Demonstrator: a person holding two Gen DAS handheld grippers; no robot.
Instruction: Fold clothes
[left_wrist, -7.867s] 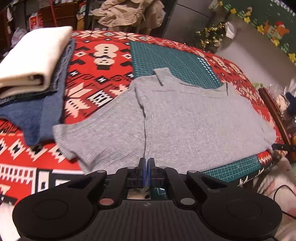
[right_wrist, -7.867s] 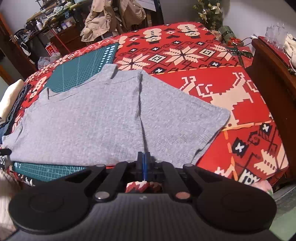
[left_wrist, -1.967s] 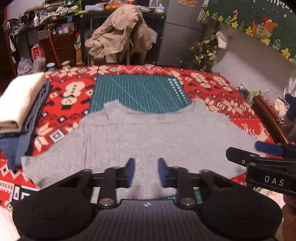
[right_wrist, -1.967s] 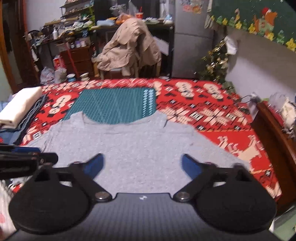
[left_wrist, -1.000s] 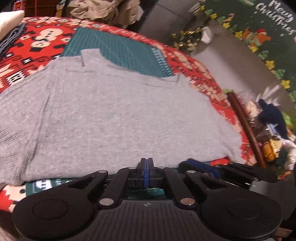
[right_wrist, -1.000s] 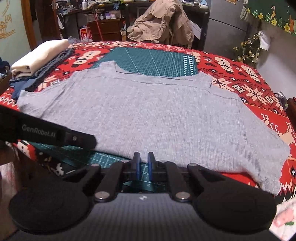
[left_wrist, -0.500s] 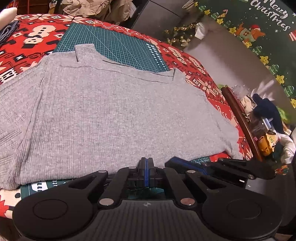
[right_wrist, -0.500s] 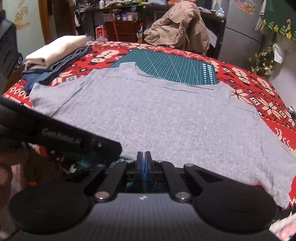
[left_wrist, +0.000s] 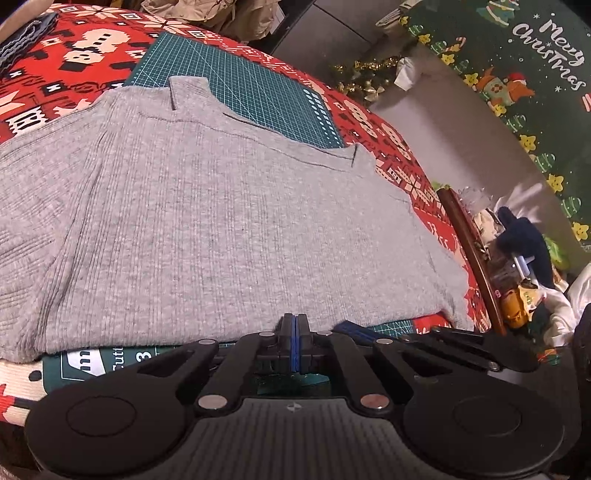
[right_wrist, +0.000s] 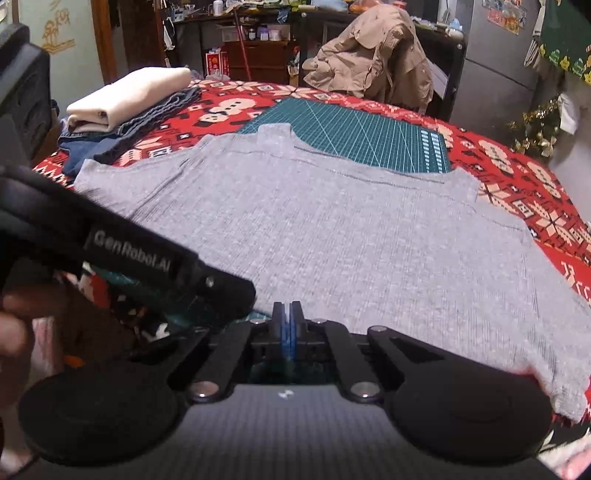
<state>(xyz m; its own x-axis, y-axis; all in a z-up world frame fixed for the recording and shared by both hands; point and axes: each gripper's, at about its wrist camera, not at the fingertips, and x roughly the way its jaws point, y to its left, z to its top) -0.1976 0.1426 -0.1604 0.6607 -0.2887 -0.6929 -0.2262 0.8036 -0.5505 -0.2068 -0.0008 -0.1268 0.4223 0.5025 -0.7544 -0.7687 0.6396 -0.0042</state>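
Observation:
A grey ribbed short-sleeved top (left_wrist: 229, 221) (right_wrist: 332, 236) lies spread flat, neck away from me, on a green cutting mat (left_wrist: 243, 88) (right_wrist: 365, 136). My left gripper (left_wrist: 293, 320) is shut, its tips pinching the top's near hem about midway along. My right gripper (right_wrist: 287, 309) is shut on the same hem, just to the right of the left one. In the left wrist view the right gripper (left_wrist: 349, 326) shows as a blue-tipped finger beside mine. In the right wrist view the left gripper (right_wrist: 236, 295) crosses in from the left, with a hand (right_wrist: 14, 325) behind it.
A red patterned cloth (left_wrist: 74, 55) (right_wrist: 517, 173) covers the table. Folded cream and blue clothes (right_wrist: 129, 99) are stacked at the far left. A chair draped with a tan jacket (right_wrist: 373, 55) stands behind the table. A wooden-edged shelf with clutter (left_wrist: 476, 254) is on the right.
Both grippers, open two seconds ago, have come down to the near hem and shut on it. Over the last second they stayed there, close together, and rolled slightly.

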